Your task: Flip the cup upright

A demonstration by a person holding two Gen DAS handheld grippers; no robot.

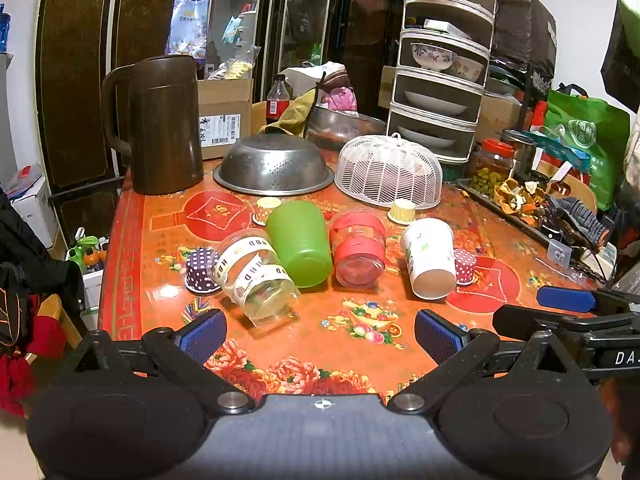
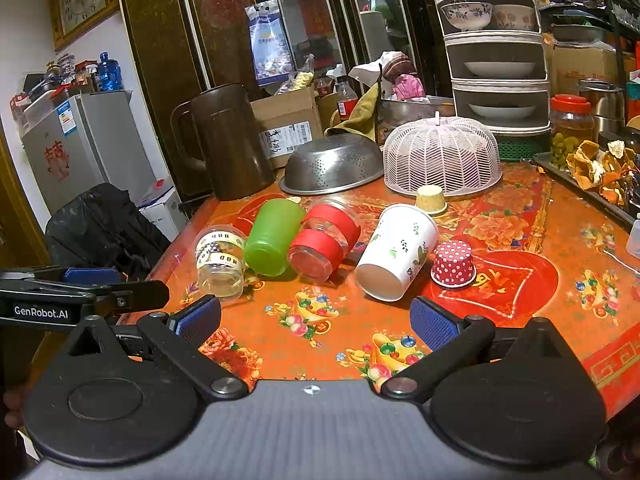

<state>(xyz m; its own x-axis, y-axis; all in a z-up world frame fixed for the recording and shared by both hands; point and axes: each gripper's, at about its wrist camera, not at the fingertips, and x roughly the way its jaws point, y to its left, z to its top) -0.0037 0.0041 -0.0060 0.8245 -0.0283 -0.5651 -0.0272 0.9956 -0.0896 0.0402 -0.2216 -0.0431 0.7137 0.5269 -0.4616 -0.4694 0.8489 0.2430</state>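
Several cups lie on their sides in a row on the orange table: a clear cup with lettered bands, a green cup, a clear cup with red bands and a white paper cup. My left gripper is open and empty, just in front of the row. My right gripper is open and empty, in front of the white cup.
Small cupcake liners sit upside down: purple, red dotted, yellow. Behind stand a brown jug, an overturned steel colander, a white mesh food cover, a tiered dish rack and a tray of peels.
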